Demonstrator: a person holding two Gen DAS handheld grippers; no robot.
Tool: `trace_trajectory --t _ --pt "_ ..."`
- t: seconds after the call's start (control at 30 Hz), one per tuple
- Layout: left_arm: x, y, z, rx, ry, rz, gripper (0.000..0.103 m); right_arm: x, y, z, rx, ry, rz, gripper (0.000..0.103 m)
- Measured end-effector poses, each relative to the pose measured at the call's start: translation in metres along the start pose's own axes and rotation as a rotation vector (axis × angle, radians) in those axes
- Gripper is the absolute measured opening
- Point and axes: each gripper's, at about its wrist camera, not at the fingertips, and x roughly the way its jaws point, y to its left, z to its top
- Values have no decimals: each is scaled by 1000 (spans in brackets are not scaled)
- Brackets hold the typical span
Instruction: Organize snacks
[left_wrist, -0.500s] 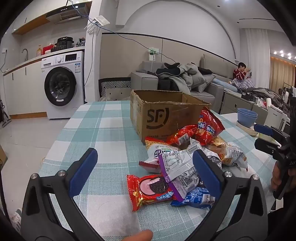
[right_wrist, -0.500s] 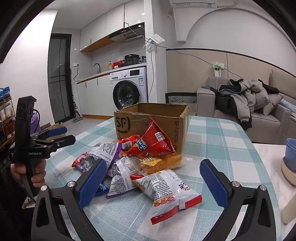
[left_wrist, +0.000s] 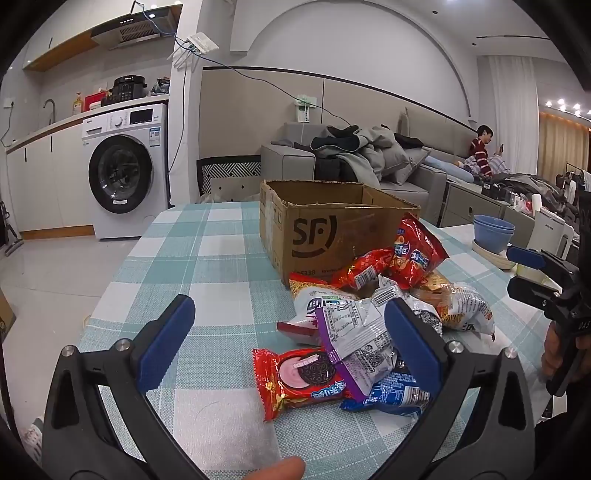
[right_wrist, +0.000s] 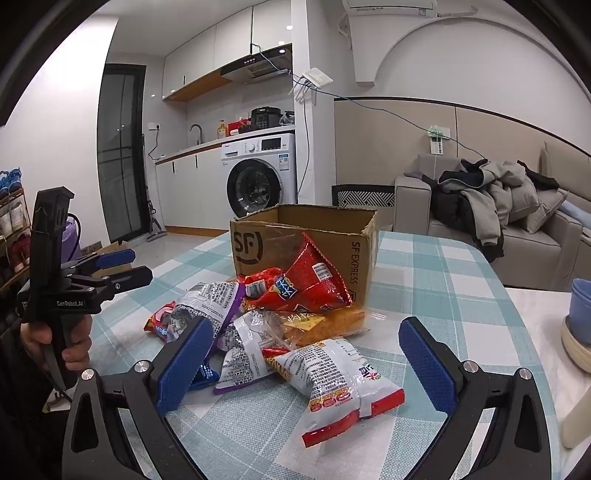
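- So far, we see no snack packed: the snack packets (right_wrist: 280, 332) lie heaped on the surface (left_wrist: 207, 266) against the cardboard box (right_wrist: 306, 243).
- Both the left gripper (left_wrist: 288, 347) and the right gripper (right_wrist: 306, 362) hold nothing, jaws spread wide.

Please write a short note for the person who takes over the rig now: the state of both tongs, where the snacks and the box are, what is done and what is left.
Left tongs: open, empty, above the table near the red cookie pack.
Right tongs: open, empty, over the white and red bag.
Snacks: all in a loose pile on the checked tablecloth, in front of the cardboard box; a red bag leans on its front.
Done: no snack sorted yet, as far as the views show.
Left: every pack.
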Motion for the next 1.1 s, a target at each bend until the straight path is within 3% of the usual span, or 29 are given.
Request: trace_trajectory --t 1.1 --pt "0 0 0 -1 2 -4 102 0 -2 -1 4 2 4 103"
